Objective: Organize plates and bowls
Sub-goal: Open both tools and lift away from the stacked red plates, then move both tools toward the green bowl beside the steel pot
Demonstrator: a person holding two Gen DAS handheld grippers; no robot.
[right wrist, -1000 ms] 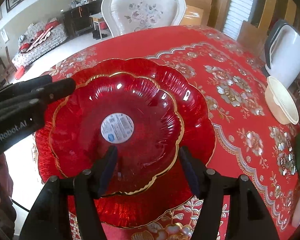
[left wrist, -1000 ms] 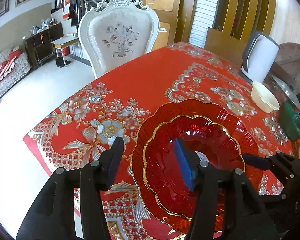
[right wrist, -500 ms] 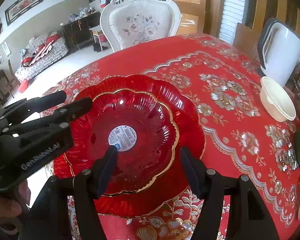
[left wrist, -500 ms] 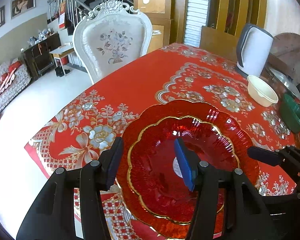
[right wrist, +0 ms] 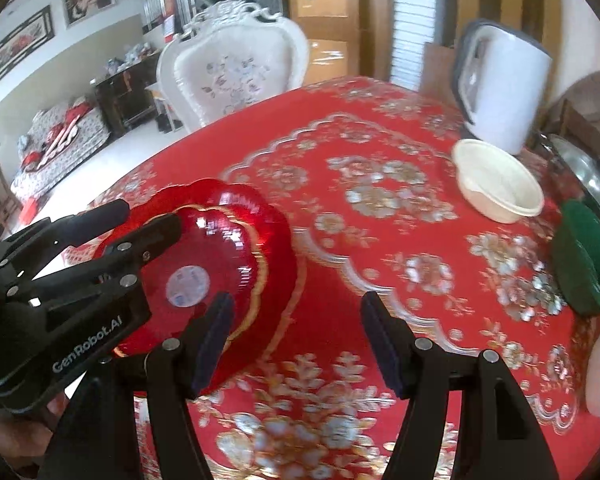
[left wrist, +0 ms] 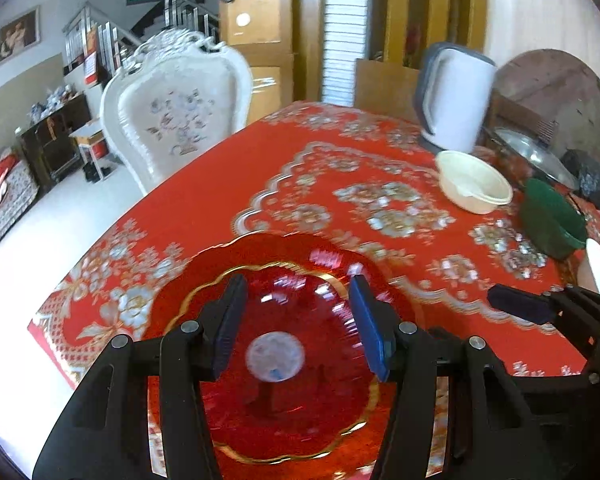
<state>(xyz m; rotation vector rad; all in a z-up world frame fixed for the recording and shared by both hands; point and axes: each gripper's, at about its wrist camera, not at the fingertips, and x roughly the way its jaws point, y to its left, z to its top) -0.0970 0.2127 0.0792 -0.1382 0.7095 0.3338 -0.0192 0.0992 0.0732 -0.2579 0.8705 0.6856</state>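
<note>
Table (right wrist: 284, 128): two red plates, small plate (left wrist: 284, 364) nested in big plate (left wrist: 260, 252), sit near its front-left edge. Both grippers have pulled back w/ jaws spread, empty: left gripper (left wrist: 296, 334) above stack, right gripper (right wrist: 296, 340) now facing cream bowl (right wrist: 500, 192) — bowls prob. next.

— What covers the surface (right wrist: 260, 136)?
— A red floral tablecloth (right wrist: 380, 240). Near left: a large red scalloped glass plate (right wrist: 284, 248). Far right: a cream plastic bowl (right wrist: 496, 188), white kettle (right wrist: 504, 96), green bowl (right wrist: 588, 268).

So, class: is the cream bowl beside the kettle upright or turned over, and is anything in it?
Upright and empty: the cream bowl sits on the tablecloth, mouth upward, bare inside.
</note>
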